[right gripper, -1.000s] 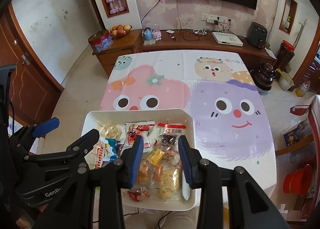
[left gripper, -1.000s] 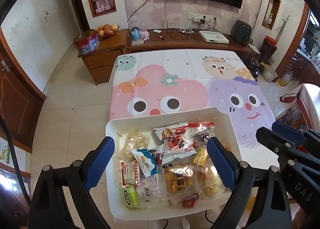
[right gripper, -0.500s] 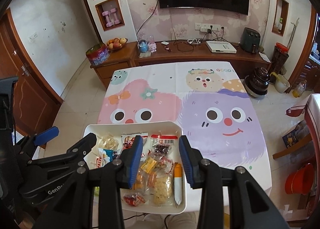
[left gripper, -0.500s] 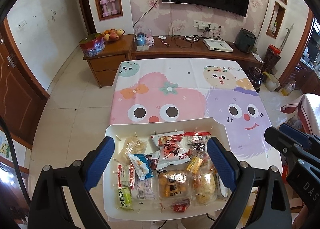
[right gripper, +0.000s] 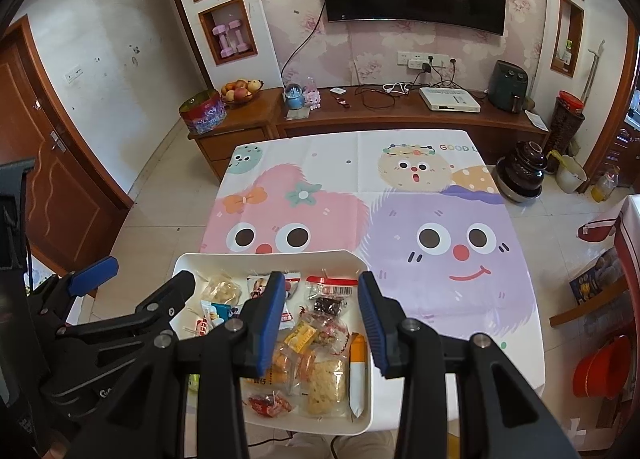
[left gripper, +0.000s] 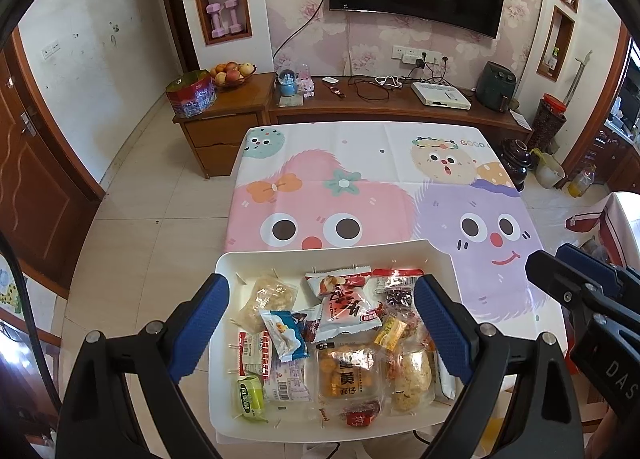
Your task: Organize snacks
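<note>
Tablecloth (left gripper: 380,187) bears a white tray (left gripper: 320,257) at its near edge, snack packets (left gripper: 344,343) heaped loosely inside, which fits sorted or unsorted alike. Left gripper (left gripper: 320,323) and right gripper (right gripper: 322,323) hover above, jaws apart, empty.

Printed on tablecloth (right gripper: 400,179), upper right: "GOOD", cut off after a further letter. Printed on orange snack pack (left gripper: 347,373), lower centre of left wrist view: "黄" above "面仔". Marked on right gripper body (left gripper: 616,377), right edge: "DAS". Remaining packet text too small to read.
</note>
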Demonstrator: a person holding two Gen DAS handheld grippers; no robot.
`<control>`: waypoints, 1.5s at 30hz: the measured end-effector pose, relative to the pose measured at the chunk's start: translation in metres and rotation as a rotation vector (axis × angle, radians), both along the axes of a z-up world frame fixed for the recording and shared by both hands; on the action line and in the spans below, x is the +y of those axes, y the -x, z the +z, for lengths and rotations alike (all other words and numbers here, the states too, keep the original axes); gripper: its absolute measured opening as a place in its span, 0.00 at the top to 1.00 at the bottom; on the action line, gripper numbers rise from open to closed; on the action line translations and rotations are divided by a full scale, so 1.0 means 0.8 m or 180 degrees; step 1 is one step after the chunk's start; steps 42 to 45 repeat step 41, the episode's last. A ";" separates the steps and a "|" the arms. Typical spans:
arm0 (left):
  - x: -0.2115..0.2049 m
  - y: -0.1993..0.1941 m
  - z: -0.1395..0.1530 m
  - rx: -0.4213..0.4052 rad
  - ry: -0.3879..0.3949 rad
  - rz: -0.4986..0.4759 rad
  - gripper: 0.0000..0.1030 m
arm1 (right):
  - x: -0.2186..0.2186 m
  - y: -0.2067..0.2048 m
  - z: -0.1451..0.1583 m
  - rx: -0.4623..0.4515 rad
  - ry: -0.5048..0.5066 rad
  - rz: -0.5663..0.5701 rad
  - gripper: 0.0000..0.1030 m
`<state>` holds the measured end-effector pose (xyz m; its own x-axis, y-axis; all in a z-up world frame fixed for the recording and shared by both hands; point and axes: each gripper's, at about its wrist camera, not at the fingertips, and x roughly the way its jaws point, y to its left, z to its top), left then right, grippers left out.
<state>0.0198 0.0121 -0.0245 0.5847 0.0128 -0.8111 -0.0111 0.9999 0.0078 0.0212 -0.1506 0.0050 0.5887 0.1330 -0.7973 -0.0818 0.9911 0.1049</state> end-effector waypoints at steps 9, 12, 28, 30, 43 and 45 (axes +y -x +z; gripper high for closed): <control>-0.002 0.001 0.000 0.0010 0.0003 -0.0008 0.10 | 0.000 0.000 0.000 0.0010 -0.0003 0.0001 0.63; -0.003 0.001 -0.001 0.0013 0.0002 -0.0013 0.10 | 0.000 0.000 -0.001 0.0012 -0.0006 -0.0003 0.63; -0.006 0.004 -0.003 0.0027 0.0003 -0.0013 0.10 | 0.002 0.006 -0.008 0.0044 -0.0027 -0.0004 0.63; -0.006 0.004 -0.003 0.0028 0.0002 -0.0010 0.10 | 0.004 0.007 -0.011 0.0053 -0.0032 -0.0005 0.63; -0.005 0.003 -0.001 0.0038 0.0006 -0.0014 0.10 | 0.003 0.006 -0.011 0.0056 -0.0035 -0.0006 0.63; -0.005 0.003 -0.001 0.0038 0.0006 -0.0014 0.10 | 0.003 0.006 -0.011 0.0056 -0.0035 -0.0006 0.63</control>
